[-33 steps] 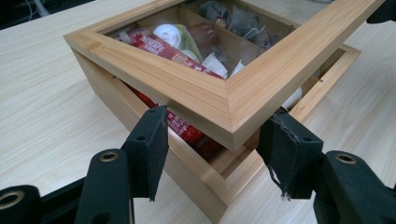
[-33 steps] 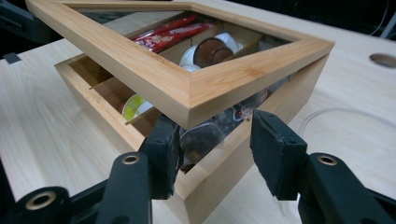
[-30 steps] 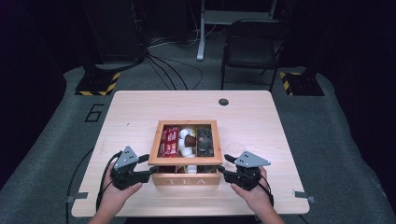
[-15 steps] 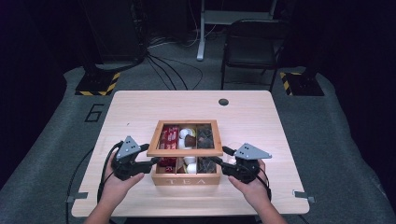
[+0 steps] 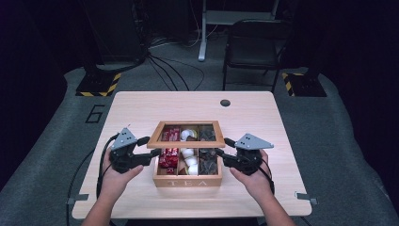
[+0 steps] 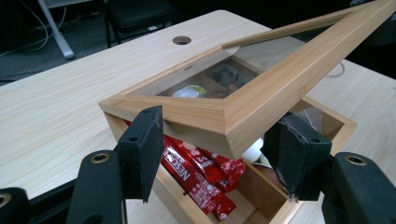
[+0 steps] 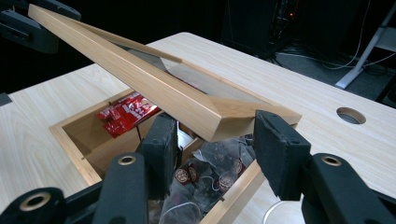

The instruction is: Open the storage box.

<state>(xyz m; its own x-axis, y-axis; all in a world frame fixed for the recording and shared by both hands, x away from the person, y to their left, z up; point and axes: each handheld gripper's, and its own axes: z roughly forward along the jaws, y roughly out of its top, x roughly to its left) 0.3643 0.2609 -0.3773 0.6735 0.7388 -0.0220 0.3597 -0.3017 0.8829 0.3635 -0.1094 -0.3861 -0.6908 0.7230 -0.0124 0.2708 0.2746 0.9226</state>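
A wooden tea box [image 5: 188, 181] marked TEA stands near the table's front edge. Its glass-paned lid [image 5: 188, 145] is tilted up at the front. My left gripper [image 5: 148, 149] holds the lid's front left corner, and my right gripper [image 5: 223, 148] holds its front right corner. In the left gripper view the lid [image 6: 280, 88] has its corner wedged between the pads of the left gripper [image 6: 217, 140], above red sachets [image 6: 196, 170]. The right gripper [image 7: 222, 137] likewise clasps the lid [image 7: 140, 74] over dark tea bags [image 7: 210, 172]. White capsules [image 5: 189, 157] fill the middle compartment.
The pale wooden table [image 5: 141, 108] has a cable hole [image 5: 225, 102] at its back right. A black chair [image 5: 254, 47] and floor cables [image 5: 164, 61] lie beyond the far edge. A person's hands hold both grippers at the near edge.
The lid's front edge has risen from nearly flat on the box to tilted well up. Both grippers moved up and slightly inward with it.
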